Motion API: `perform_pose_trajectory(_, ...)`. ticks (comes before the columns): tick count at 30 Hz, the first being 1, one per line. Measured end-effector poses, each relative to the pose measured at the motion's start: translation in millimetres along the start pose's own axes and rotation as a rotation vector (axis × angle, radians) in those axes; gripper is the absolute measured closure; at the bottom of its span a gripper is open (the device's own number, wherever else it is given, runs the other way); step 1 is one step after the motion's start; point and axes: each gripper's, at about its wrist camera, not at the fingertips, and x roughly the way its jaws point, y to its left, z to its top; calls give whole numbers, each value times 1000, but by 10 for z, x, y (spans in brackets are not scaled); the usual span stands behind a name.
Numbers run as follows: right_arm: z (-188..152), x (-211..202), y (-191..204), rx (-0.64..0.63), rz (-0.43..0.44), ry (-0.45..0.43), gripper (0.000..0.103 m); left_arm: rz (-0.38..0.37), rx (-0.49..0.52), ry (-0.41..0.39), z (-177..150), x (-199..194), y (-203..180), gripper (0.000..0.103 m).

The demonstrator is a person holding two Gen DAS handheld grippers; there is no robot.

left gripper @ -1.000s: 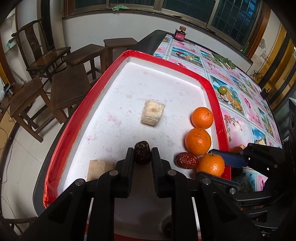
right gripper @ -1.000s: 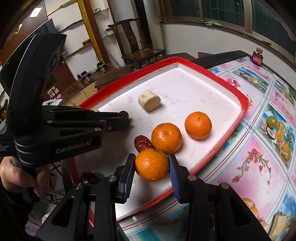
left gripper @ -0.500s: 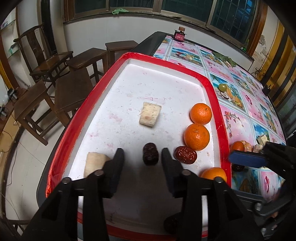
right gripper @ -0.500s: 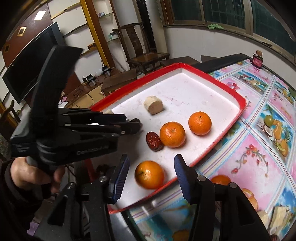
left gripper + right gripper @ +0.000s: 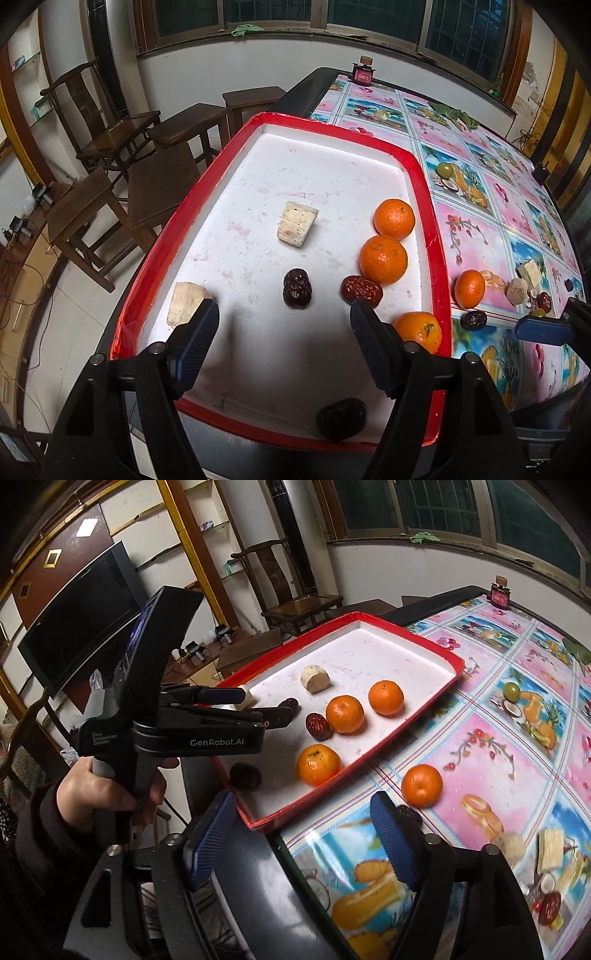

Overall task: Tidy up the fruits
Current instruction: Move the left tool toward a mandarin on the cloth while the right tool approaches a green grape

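Note:
A red-rimmed white tray [image 5: 432, 206] [image 5: 436, 653] holds three oranges [image 5: 383, 259] [image 5: 344, 714], a dark date [image 5: 297, 288], a red date [image 5: 361, 288], another dark date [image 5: 341, 418] at the near edge, and two pale cut pieces [image 5: 296, 223]. My left gripper [image 5: 282, 341] [image 5: 258, 705] is open and empty, above the tray's near end. My right gripper [image 5: 303, 843] is open and empty, pulled back off the tray's near corner. An orange [image 5: 421, 785] [image 5: 469, 288] lies loose on the tablecloth.
The flowered tablecloth [image 5: 517, 709] carries more dates [image 5: 474, 319] and pale pieces [image 5: 550, 845] to the right of the tray. Wooden chairs [image 5: 110, 136] stand left of the table. A small jar [image 5: 363, 72] sits at the far end.
My left gripper let go of the dark date, opened and drew back. My right gripper let go of the orange in the tray, opened and pulled back off the tray.

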Motion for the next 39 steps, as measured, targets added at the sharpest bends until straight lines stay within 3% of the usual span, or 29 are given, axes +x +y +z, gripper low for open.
perform_pose_trajectory(7, -143, -231, -24, 9, 4, -9, 16, -3, -11, 0, -50, -59, -26, 27)
perform_pose_trajectory(15, -482, -534, -257, 65, -45, -12, 16, -5, 0, -31, -44, -208, -105, 27)
perform_pose_trajectory(26, -891, -886, -760, 221, -136, -32, 16, -71, 57, -70, 5, -427, -446, 27)
perform_pose_trajectory(39, -995, -1047, -1040, 285, -181, -54, 16, -132, 116, -49, -14, -410, -779, 27)
